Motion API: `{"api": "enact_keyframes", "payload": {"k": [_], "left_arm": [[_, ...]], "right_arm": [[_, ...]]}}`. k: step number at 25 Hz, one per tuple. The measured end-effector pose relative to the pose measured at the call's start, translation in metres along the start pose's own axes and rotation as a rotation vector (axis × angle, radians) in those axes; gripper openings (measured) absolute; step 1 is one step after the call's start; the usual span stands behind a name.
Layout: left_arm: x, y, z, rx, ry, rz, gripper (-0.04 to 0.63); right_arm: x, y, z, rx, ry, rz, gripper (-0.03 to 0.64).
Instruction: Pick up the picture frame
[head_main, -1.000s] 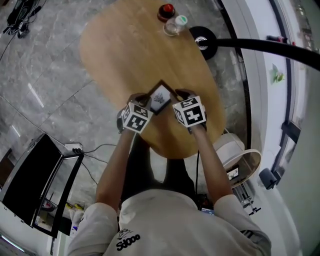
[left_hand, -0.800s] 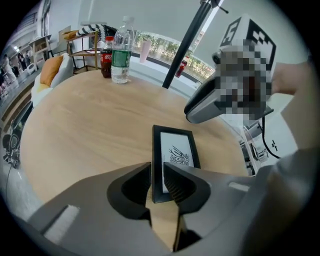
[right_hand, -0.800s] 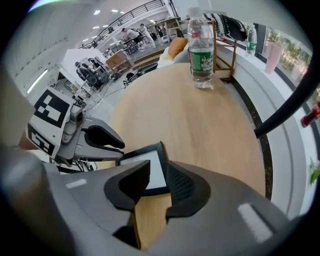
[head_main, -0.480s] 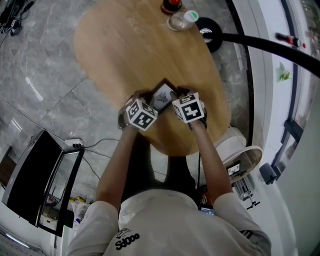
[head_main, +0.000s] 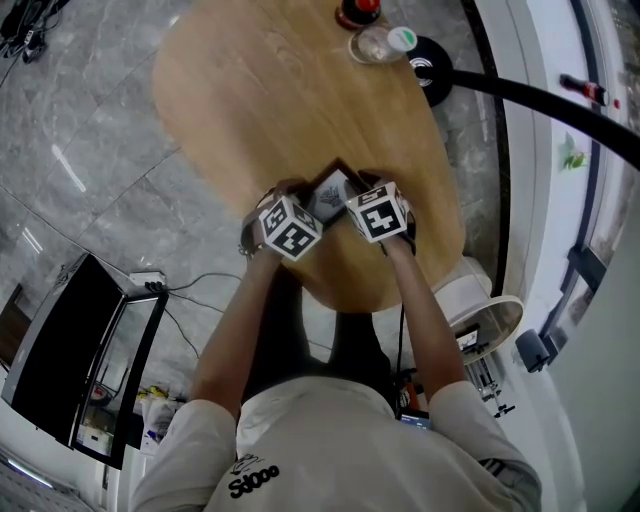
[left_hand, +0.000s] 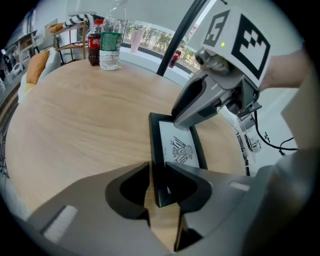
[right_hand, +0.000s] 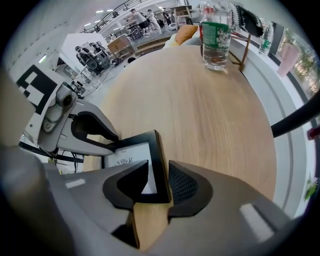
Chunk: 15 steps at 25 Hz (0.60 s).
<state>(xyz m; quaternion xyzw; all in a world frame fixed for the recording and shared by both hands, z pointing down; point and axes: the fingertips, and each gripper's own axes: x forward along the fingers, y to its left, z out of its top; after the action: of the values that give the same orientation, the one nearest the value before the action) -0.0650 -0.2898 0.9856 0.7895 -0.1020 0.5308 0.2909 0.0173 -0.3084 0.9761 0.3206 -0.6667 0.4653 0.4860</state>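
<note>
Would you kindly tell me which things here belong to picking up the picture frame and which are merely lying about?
Job in hand: black rectangular picture frame with white print; left gripper, fingers opening, frame's edge between them; right gripper, open astride the opposite edge.

Lying about: clear plastic water bottle; dark red-capped cola bottle; black round stand base; oval wooden table underneath.
</note>
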Motion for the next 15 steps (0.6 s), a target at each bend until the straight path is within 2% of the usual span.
{"api": "enact_keyframes", "payload": {"k": [4,9,15], "left_arm": [[0.0000,-0.0022,0.0004,-0.003,-0.007,-0.016,0.089],[0.0004,-0.0035,0.0016,-0.007,-0.008,-0.014,0.087],[-0.0054,-0.0013,-0.0025,0.009,0.008,-0.023,0.083]], "right_arm": [[0.0038,0.0015,0.0000,-0.013,0.014,-0.009,0.124],[0.0038,0.0004,0.0005,-0.013,0.009,-0.011,0.112],[0.0016,0.0072,-0.0050,-0.048,0.050,-0.022,0.083]]}}
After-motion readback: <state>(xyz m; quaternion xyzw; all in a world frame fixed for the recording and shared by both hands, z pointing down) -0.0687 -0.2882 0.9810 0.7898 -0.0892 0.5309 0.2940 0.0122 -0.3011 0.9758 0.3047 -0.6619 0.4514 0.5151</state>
